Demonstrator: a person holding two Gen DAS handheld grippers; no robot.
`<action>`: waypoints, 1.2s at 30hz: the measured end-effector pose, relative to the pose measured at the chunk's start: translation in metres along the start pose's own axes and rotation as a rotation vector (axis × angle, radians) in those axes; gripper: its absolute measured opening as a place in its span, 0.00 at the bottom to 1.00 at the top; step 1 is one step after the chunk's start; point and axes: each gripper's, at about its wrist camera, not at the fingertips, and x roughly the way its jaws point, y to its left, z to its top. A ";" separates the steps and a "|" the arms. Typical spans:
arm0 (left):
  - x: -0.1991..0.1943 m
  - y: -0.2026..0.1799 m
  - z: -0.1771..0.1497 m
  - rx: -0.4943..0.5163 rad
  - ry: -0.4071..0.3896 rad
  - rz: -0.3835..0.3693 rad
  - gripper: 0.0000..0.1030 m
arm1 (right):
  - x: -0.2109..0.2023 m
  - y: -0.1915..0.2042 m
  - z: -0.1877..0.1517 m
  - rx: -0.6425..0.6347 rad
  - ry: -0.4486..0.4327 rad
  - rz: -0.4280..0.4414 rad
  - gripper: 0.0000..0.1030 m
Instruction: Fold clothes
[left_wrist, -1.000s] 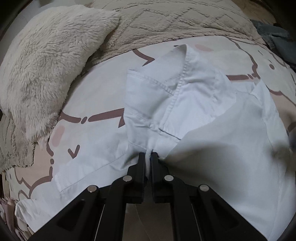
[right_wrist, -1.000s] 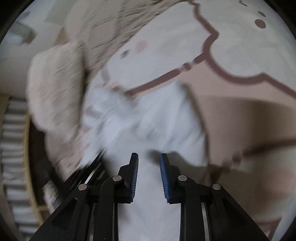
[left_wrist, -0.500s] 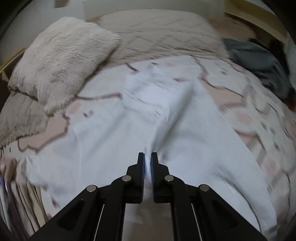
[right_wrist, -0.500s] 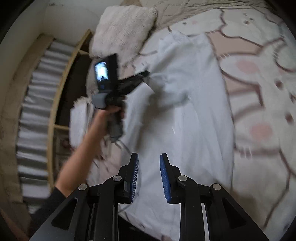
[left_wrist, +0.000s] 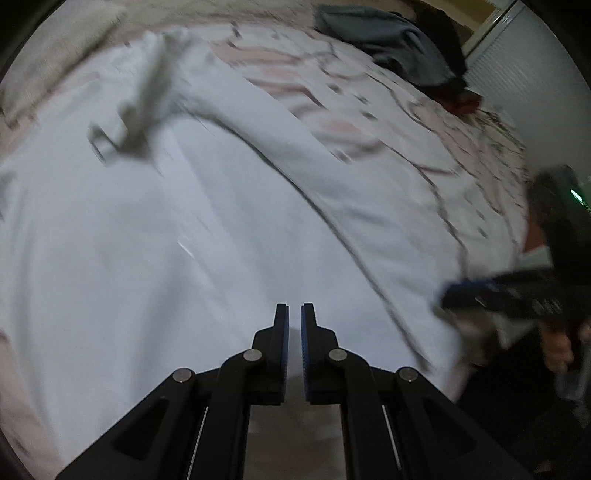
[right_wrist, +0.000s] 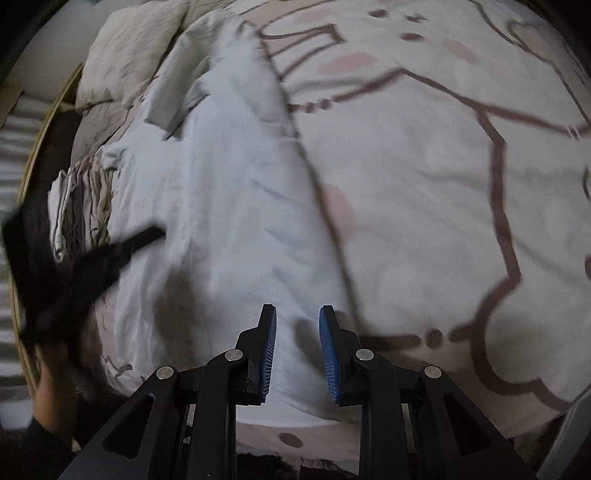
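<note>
One white shirt (right_wrist: 229, 206), two grippers (blurred)

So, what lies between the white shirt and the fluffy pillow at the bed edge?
In the right wrist view, a stack of folded clothes lies at the bed edge, beside the white shirt and below the fluffy pillow.

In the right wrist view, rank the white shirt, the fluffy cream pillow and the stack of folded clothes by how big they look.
1. White shirt, by far the largest.
2. Fluffy cream pillow.
3. Stack of folded clothes.
The pillow lies farther from the camera and is partly cut off, so its lead over the stack is unsure.
</note>
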 end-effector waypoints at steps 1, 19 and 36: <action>0.004 -0.006 -0.005 -0.007 0.012 -0.020 0.06 | 0.001 -0.005 -0.002 0.008 0.007 0.003 0.24; 0.062 -0.079 -0.029 -0.213 0.121 -0.315 0.04 | -0.015 -0.018 -0.011 0.033 -0.034 0.083 0.24; 0.051 -0.050 -0.056 -0.249 0.103 -0.217 0.06 | 0.030 0.027 -0.023 -0.191 0.097 0.071 0.24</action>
